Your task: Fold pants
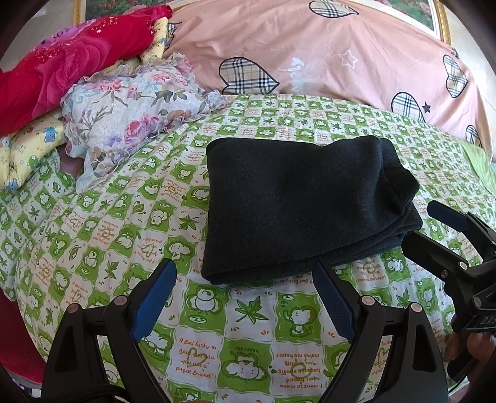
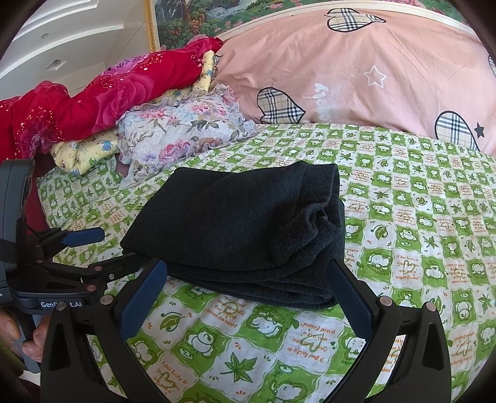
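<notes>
The dark pants lie folded into a thick rectangular stack on the green-and-white checked bedsheet; they also show in the right wrist view. My left gripper is open and empty, just short of the stack's near edge. My right gripper is open and empty, its tips at the stack's near right corner. In the left wrist view the right gripper shows at the stack's right side. In the right wrist view the left gripper shows at the stack's left edge.
A large pink pillow with plaid hearts lies along the back. A pile of floral, red and yellow bedding sits at the back left. A framed picture hangs behind the bed.
</notes>
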A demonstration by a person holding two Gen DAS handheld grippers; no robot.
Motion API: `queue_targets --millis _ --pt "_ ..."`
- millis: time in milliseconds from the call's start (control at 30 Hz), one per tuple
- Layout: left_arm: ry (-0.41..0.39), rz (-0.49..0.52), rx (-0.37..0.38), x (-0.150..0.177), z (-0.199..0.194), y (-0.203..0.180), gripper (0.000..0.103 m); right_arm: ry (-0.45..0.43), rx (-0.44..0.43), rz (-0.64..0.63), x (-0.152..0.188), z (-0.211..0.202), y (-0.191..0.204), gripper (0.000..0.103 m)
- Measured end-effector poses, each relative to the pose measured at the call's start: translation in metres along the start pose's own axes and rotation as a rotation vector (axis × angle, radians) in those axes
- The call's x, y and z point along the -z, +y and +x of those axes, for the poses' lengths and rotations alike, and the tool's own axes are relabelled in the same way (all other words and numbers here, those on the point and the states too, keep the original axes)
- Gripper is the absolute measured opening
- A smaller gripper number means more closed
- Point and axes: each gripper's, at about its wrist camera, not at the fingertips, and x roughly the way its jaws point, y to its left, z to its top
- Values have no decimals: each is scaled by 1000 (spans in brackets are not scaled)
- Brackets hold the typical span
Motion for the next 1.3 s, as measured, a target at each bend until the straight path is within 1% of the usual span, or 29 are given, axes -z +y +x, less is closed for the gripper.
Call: queue_targets --millis 1300 --pt "-11 -11 4 -4 -2 2 90 -4 1 -1 -5 -2 -2 103"
